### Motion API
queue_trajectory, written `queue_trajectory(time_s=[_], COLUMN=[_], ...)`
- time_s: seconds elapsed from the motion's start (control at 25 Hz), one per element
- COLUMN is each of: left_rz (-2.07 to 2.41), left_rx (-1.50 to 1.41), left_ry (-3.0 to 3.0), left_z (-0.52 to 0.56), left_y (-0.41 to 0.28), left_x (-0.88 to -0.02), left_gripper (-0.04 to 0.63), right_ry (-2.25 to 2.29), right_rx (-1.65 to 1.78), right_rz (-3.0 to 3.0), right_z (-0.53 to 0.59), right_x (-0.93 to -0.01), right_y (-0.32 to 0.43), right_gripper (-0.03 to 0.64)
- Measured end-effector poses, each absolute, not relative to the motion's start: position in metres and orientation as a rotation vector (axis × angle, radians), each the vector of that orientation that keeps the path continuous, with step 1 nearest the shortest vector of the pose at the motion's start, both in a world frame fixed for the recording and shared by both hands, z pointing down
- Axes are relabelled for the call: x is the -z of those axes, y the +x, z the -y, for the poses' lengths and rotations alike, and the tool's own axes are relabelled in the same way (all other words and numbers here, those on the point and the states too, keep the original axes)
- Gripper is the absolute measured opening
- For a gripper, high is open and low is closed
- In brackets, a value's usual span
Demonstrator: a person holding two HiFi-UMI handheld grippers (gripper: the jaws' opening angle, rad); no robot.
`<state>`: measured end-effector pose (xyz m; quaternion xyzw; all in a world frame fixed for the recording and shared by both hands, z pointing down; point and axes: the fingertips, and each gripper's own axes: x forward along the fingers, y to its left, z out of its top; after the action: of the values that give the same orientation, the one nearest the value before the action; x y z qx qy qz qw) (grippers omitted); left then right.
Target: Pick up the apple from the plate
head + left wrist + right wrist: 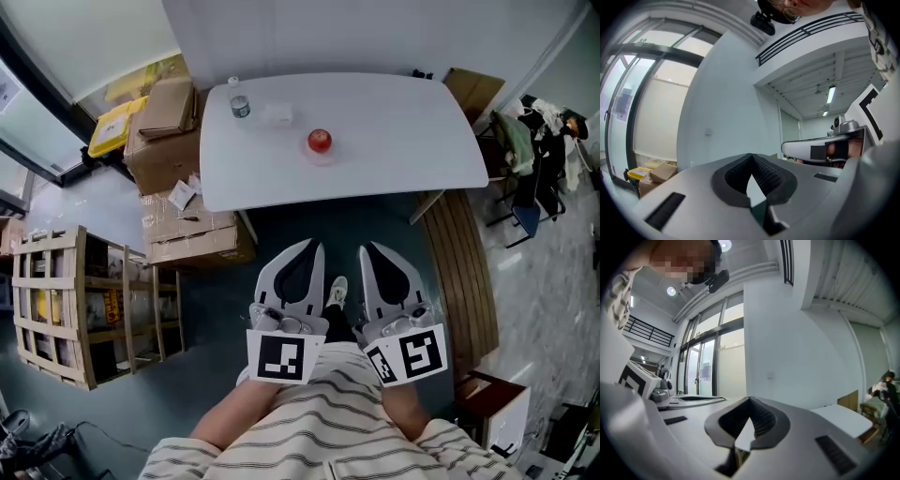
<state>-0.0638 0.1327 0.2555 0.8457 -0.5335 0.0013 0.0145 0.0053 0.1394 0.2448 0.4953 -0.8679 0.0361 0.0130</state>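
Note:
A red apple [320,141] sits on a small clear plate [320,157] near the middle of the white table [394,141], far ahead in the head view. Both grippers are held side by side over the dark floor, well short of the table's near edge. The left gripper [314,246] is shut, its tips touching and nothing between them. So is the right gripper [367,247]. In the left gripper view the left gripper [751,156] points level at a white wall; the apple is not in it. The right gripper [750,401] shows the same in its own view, with only a table corner [843,420].
A small water bottle [239,101] and a clear item [278,114] stand at the table's back left. Cardboard boxes [173,159] are stacked by its left end, with a wooden crate [56,309] nearer. Right are a wooden bench [459,267] and a chair with clothes [534,150].

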Motion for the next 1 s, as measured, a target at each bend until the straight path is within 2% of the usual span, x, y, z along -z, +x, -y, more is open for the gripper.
queue_trajectory(time_s=[0.4, 1.0], left_rz=[1.792, 1.91], left_rx=[-0.021, -0.088], left_ry=[2.596, 2.529], left_z=[-0.038, 0.046], left_y=[-0.018, 0.037], left_x=[-0.239, -0.251], left_gripper=[0.003, 0.003], right_ry=[1.455, 1.301], right_rx=[-0.083, -0.109], right_rz=[2.771, 2.847], right_z=[-0.033, 0.061], right_x=[-0.237, -0.255], right_y=[0.052, 0.095], right_gripper=[0.011, 0.011])
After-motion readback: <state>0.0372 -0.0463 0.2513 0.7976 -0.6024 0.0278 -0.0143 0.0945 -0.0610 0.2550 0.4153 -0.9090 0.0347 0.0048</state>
